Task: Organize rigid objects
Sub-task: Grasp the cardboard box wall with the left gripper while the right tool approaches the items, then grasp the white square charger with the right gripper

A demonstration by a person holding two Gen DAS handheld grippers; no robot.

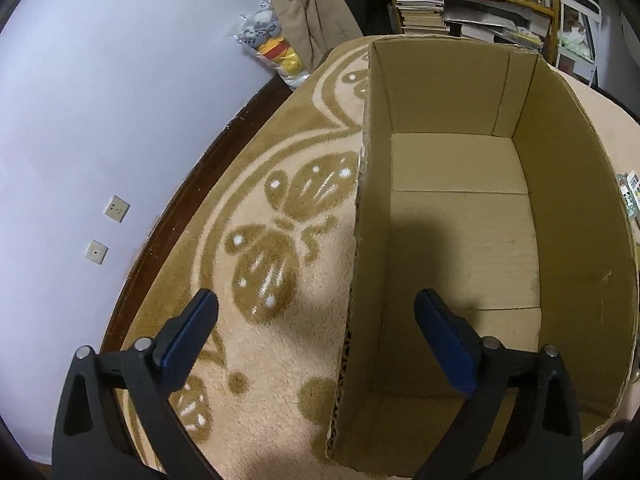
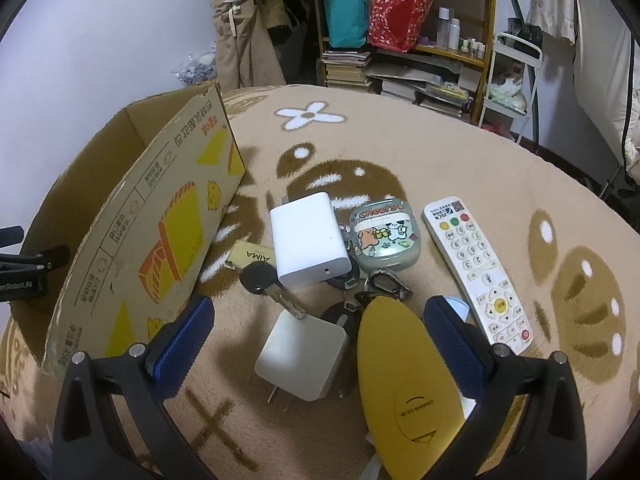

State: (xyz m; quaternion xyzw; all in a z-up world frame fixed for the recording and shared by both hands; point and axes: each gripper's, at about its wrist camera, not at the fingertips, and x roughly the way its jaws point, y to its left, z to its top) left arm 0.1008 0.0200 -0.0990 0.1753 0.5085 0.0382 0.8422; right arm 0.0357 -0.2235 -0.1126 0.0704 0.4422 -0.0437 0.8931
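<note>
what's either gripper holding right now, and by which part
Nothing. The left gripper is open over the cardboard box's near wall; the right gripper is open above the yellow object, not clamping it.

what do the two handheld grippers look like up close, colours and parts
Both match. The left gripper has two black plastic arms with triangular cut-outs, silver round pivot pins, and fingers faced with blue textured pads. The right gripper is built the same way, with blue pads on black arms. In the right wrist view, the left gripper's black body carries white lettering, partly cut off. No cables or sleeves show.
</note>
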